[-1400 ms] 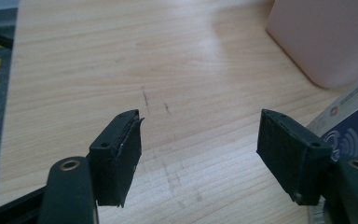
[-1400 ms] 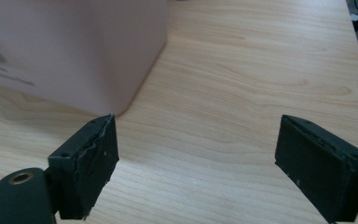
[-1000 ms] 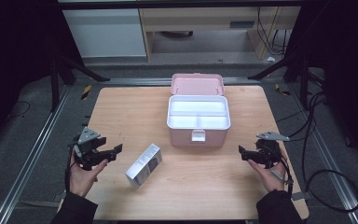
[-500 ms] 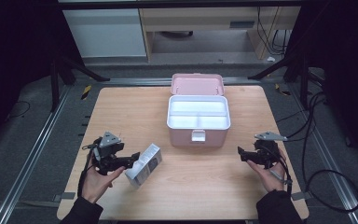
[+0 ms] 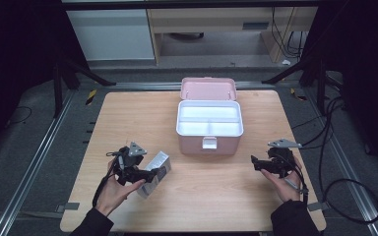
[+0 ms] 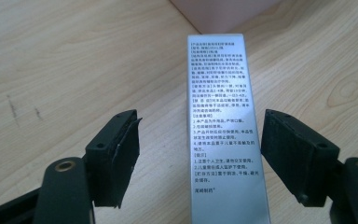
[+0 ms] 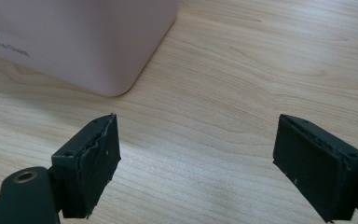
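Item: slim silver printed cardboard carton point(image 6: 221, 126), lower centre; I judged it light, crushable. My left gripper point(image 6: 198, 154) gaped astride its long sides, right gripper point(image 7: 209, 168) wide, empty.

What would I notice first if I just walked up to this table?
Probably the pink box, lid open and white inside, standing toward the far middle of the wooden table. Next, the small silver carton covered in tiny print, lying between the open jaws of the left claw near the person's side.
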`<action>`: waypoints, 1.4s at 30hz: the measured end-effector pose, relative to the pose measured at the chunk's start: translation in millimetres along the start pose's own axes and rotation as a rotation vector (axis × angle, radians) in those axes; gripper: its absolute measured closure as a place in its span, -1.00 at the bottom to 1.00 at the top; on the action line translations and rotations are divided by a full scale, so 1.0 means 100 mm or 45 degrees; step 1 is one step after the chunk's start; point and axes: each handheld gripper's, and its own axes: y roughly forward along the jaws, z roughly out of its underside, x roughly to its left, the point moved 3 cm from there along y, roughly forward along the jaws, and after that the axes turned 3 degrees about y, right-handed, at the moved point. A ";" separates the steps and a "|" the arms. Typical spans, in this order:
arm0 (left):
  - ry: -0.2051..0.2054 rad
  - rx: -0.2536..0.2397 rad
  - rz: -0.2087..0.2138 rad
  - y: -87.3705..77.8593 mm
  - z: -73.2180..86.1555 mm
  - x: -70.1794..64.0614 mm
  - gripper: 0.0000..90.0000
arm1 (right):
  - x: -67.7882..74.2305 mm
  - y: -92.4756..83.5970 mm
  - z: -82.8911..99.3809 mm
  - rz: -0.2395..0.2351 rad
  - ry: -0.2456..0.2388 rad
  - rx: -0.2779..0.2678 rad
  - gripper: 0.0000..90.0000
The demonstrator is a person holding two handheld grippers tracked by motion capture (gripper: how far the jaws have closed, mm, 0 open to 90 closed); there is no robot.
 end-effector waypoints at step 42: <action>-0.154 0.083 -0.106 -0.19 0.07 0.54 0.20 | 0.02 0.03 0.02 -0.018 -0.018 0.019 -0.62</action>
